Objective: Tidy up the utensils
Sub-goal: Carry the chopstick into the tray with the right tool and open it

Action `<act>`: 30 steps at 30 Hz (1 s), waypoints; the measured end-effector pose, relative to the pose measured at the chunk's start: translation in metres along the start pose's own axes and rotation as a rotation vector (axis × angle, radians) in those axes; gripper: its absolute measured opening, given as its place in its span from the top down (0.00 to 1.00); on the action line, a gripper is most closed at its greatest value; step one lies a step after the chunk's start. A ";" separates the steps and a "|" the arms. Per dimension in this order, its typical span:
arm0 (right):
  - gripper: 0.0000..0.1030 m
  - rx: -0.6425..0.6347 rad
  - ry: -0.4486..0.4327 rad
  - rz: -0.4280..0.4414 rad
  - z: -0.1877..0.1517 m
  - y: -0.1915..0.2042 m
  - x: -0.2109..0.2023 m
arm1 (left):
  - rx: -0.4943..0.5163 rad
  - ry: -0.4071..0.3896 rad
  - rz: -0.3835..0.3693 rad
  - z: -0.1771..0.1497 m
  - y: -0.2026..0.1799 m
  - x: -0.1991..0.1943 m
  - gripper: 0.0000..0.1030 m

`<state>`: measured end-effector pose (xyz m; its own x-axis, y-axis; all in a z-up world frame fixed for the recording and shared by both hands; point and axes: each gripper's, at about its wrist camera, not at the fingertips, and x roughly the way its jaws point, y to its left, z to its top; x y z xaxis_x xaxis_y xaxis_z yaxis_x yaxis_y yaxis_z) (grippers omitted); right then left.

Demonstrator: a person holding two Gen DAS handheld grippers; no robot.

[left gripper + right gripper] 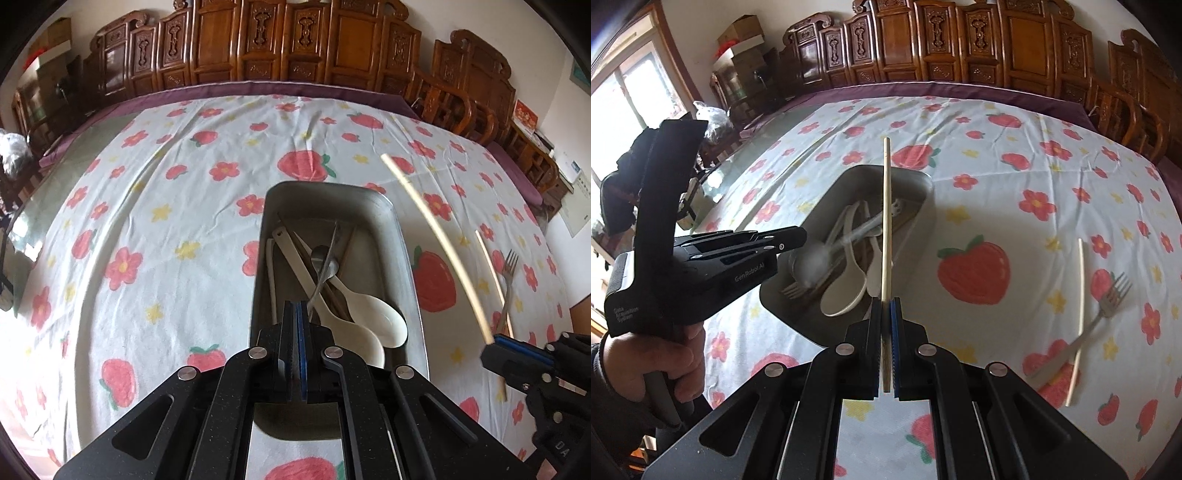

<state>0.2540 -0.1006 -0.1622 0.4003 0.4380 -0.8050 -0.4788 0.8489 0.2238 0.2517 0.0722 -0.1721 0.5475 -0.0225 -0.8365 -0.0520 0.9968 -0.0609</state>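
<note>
Now, right gripper [885, 314] pinching chopstick [885, 221], left gripper [297, 314] holding metal spoon [325, 260], over tray [400, 236].

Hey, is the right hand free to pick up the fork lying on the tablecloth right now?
Probably not yet: the right tongs are shut on a chopstick. The fork lies in the open, crossing a second chopstick.

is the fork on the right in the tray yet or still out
Out. The fork lies on the tablecloth beside a loose chopstick, well right of the metal tray.

Bare cloth [155, 258] left of crowded tray [400, 236]; fork [1108, 306] right.
</note>
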 end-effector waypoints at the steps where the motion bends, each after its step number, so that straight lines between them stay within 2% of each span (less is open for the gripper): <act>1: 0.94 -0.003 0.002 0.003 0.001 0.003 0.002 | 0.002 -0.004 -0.001 0.000 0.002 -0.002 0.99; 6: 0.94 -0.013 0.016 0.022 0.006 0.015 0.012 | 0.015 -0.022 0.003 0.000 0.013 -0.015 0.98; 10: 0.94 -0.014 0.032 0.050 0.011 0.027 0.024 | 0.023 -0.048 0.021 0.001 0.025 -0.026 0.86; 21: 0.94 0.014 0.088 0.046 0.020 0.037 0.054 | 0.002 -0.088 0.036 0.002 0.055 -0.048 0.86; 30: 0.94 0.074 0.067 0.082 0.026 0.024 0.054 | -0.003 -0.099 0.033 0.001 0.058 -0.053 0.86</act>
<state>0.2849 -0.0487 -0.1860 0.3080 0.4882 -0.8165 -0.4479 0.8316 0.3283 0.2206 0.1308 -0.1308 0.6252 0.0183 -0.7802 -0.0739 0.9966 -0.0359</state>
